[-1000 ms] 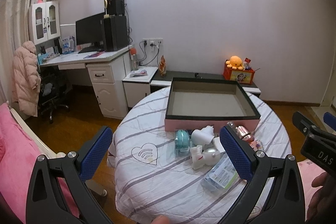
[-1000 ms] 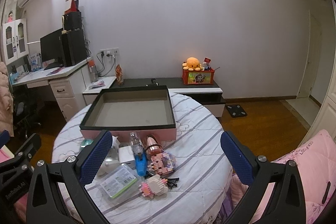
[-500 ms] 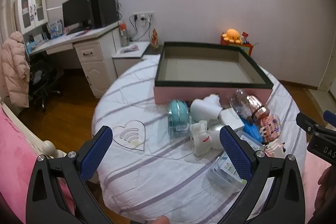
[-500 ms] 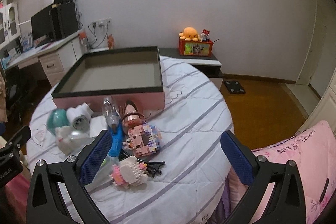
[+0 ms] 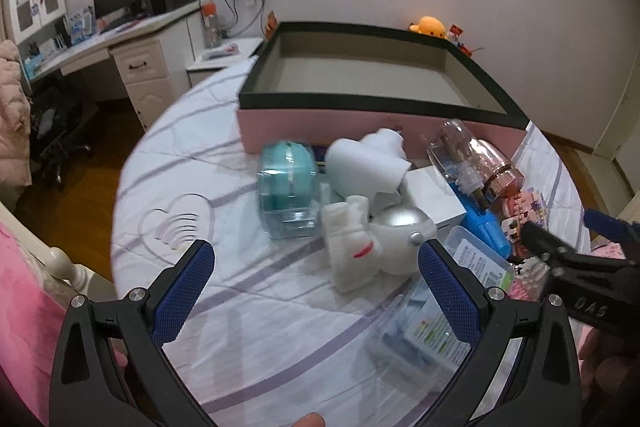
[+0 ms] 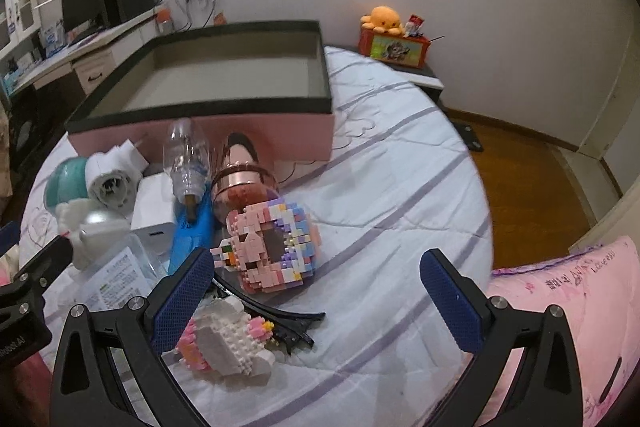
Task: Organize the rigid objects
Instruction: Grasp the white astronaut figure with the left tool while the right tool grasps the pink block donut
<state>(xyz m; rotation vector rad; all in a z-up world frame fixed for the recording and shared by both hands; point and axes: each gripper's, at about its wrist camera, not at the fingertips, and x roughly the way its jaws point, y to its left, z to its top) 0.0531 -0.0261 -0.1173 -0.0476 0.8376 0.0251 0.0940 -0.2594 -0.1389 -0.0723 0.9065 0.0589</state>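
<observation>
Both the left gripper point(image 5: 316, 287) and the right gripper point(image 6: 316, 287) have moved in low over the cluttered table point(image 6: 400, 187).

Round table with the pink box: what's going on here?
A person holds a tool in each hand over a pile of small items in front of the pink box, which has nothing in it. The left tool is open, nearest the white astronaut figure. The right tool is open too, nearest the pink brick donut and the white brick toy. Neither holds anything.
</observation>
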